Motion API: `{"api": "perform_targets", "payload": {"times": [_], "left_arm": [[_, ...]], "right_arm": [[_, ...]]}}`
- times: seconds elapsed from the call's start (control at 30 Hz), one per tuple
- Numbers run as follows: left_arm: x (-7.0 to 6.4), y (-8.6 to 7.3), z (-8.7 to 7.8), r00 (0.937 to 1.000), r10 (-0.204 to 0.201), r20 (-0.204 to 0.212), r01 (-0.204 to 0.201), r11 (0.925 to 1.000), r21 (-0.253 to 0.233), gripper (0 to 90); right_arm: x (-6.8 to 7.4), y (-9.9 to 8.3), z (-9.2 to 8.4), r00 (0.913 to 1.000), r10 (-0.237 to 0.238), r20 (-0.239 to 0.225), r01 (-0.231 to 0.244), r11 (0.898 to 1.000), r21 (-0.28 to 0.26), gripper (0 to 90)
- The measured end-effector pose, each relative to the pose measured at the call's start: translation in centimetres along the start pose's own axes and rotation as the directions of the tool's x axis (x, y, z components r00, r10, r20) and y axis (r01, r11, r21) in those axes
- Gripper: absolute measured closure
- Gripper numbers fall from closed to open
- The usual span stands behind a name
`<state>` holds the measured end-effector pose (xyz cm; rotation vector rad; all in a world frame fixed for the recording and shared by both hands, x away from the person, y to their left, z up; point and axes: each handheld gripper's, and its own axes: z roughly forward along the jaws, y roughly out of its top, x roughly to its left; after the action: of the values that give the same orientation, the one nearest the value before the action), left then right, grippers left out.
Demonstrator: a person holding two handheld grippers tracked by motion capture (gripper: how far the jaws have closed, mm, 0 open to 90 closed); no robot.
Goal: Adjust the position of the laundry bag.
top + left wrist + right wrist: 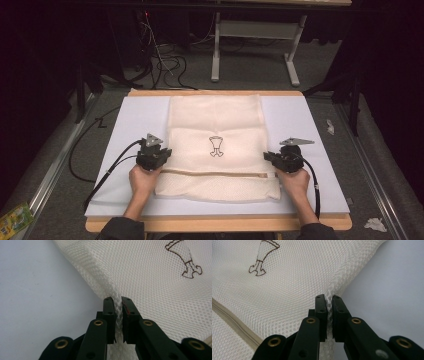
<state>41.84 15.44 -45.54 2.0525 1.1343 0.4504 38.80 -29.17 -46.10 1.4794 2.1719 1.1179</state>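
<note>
My left hand-held gripper (118, 305) is pinching the left side edge of a cream mesh laundry bag (216, 145); in the left gripper view the netting is bunched into a ridge between the two black jaws, which sit nearly together w/ only fabric in the gap. A red mark shows on the inner face of one jaw. My right hand-held gripper (329, 303) does the same on the opposite side edge: jaws drawn close, a thin fold of mesh caught between them.

High view: left hand-held gripper (153, 153) and right hand-held gripper (285, 157) sit at roughly equal height on either side of the bag, my left hand (144, 179) and right hand (295, 181) behind them, cables trailing back toward the near edge.

Bag lies flat approx. at centre of the counter (320, 125), on its pale grey-white surface. Bag has a small dark outline logo (216, 145) mid-panel, also seen in both gripper views. A tan zipper strip (215, 173) runs across the bag just nearer me than the grippers; the part below it looks folded or doubled, cannot tell which.

Beyond the counter: grey carpet floor, loose black cables (167, 62), legs of a white frame (255, 45). Crumpled white scrap (375, 224) on floor at near right.
</note>
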Motion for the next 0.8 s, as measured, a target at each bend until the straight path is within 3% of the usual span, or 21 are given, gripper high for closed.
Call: {"api": "perform_targets", "payload": {"times": [0.27, 0.5, 0.8], "left_arm": [[0.1, -0.7, 0.3, 0.9999, -0.01, -0.004, 0.01, 0.9999, 0.007, 80.5], [-0.1, -0.9, 0.5, 0.9998, 0.004, -0.017, -0.004, 0.9999, 0.016, 70.8], [-0.1, -1.4, 0.2, 0.9983, 0.023, -0.054, -0.022, 0.9997, 0.007, 55.3]], "right_arm": [[0.2, -0.2, 0.4, 0.9999, -0.011, 0.008, 0.011, 1.0, 0.005, 85.0], [0.2, -0.5, 0.6, 0.9997, -0.009, 0.022, 0.009, 1.0, 0.001, 81.8], [0.3, -0.6, 0.3, 0.9988, -0.004, 0.05, 0.006, 1.0, -0.031, 64.5]]}}
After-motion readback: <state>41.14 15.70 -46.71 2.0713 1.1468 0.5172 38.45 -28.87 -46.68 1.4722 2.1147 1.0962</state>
